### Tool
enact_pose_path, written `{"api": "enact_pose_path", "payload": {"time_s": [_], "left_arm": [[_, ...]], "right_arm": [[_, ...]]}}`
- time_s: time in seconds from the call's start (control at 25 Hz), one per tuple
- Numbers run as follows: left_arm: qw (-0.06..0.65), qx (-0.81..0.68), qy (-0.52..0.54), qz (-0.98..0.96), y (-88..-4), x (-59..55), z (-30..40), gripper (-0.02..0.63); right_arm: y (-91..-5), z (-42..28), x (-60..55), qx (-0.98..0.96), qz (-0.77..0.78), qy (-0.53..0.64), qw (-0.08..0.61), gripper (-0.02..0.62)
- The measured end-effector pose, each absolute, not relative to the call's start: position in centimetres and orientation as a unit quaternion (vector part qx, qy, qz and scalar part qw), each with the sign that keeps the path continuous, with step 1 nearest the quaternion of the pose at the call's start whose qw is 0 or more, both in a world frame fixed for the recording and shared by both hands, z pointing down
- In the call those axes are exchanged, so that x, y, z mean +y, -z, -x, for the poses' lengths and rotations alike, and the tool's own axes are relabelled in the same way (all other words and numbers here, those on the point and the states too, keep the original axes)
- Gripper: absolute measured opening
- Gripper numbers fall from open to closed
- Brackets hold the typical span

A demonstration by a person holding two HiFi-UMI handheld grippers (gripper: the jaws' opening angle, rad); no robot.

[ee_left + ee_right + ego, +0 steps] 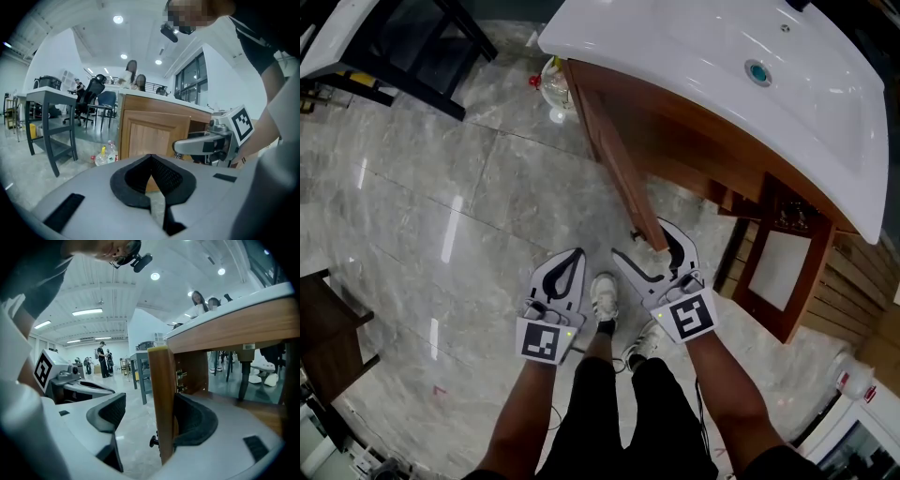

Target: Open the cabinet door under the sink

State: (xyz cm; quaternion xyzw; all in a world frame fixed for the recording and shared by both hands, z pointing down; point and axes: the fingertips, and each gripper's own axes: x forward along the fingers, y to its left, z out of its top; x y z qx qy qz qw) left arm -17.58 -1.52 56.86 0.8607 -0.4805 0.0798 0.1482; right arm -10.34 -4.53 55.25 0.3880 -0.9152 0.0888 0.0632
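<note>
The wooden cabinet door under the white sink stands swung out toward me. My right gripper is open and straddles the door's free edge. Its right pad lies against the door's inner face, while the left pad stands apart from the outer face. A small dark knob sticks out low on the outer side. My left gripper hangs shut and empty just left of the door, above the floor. In the left gripper view the left gripper faces the door panel.
Plastic bottles lie on the floor by the cabinet's far corner. A dark-framed table stands at upper left, dark furniture at the left edge. Another cabinet door hangs open at right. The person's shoes are below the grippers.
</note>
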Motion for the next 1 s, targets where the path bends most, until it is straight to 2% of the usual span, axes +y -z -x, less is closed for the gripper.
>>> {"api": "enact_pose_path", "payload": {"time_s": [0.28, 0.56, 1.0], "left_arm": [[0.15, -0.497, -0.088, -0.85, -57.3, -0.8, 19.6, 0.021], [0.149, -0.516, -0.086, -0.839, -57.3, -1.3, 21.4, 0.021], [0.153, -0.549, -0.096, -0.816, -58.0, -1.1, 25.9, 0.021]], "right_arm": [[-54.9, 12.1, -3.6, -0.932, -0.346, -0.081, 0.07, 0.316], [-56.5, 15.8, -1.6, -0.951, -0.274, -0.061, 0.133, 0.314], [-56.2, 21.0, -2.3, -0.959, -0.253, -0.057, 0.113, 0.313]]}}
